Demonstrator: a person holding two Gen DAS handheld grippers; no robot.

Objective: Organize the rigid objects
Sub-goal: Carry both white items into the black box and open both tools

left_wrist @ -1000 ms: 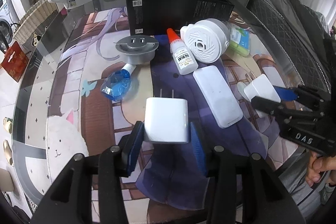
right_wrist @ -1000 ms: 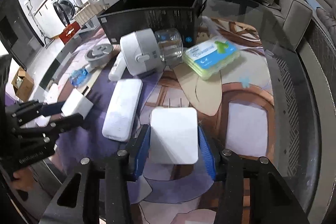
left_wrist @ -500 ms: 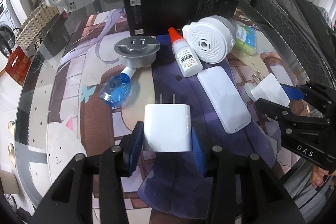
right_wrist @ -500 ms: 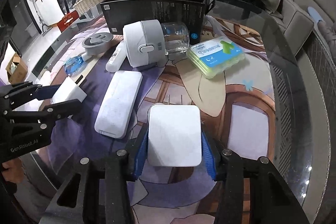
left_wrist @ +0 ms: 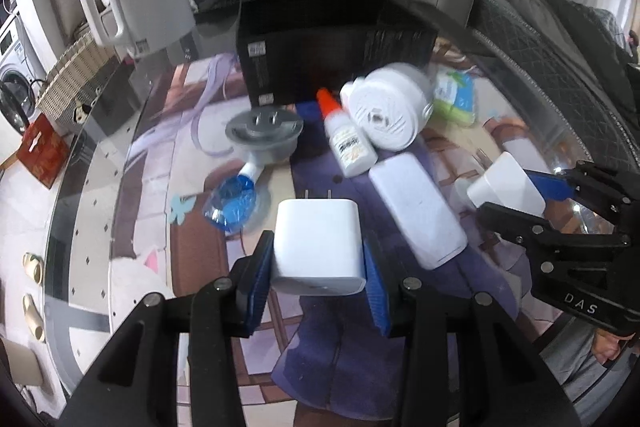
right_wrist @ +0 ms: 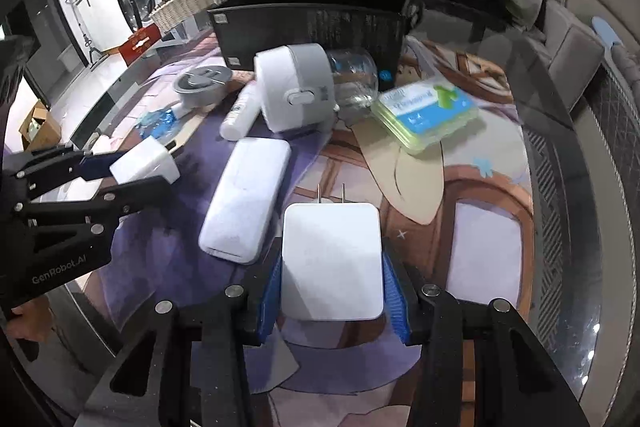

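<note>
left wrist view: a white charger (left_wrist: 318,245) sits between the blue pads of the left gripper (left_wrist: 318,277), prongs pointing far; both pads press its sides, so it is gripped; at right the right gripper (left_wrist: 516,193) clamps a second white plug (left_wrist: 506,183), partly hidden; right wrist view: the right gripper (right_wrist: 332,291) grips a flat white adapter (right_wrist: 332,261), prongs far, its near edge hidden; the black box (right_wrist: 312,23) stands far behind.

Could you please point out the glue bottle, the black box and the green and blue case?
glue bottle (left_wrist: 351,147): left wrist view, label.
black box (right_wrist: 312,23): right wrist view, front wall.
green and blue case (right_wrist: 428,113): right wrist view, lid.
</note>
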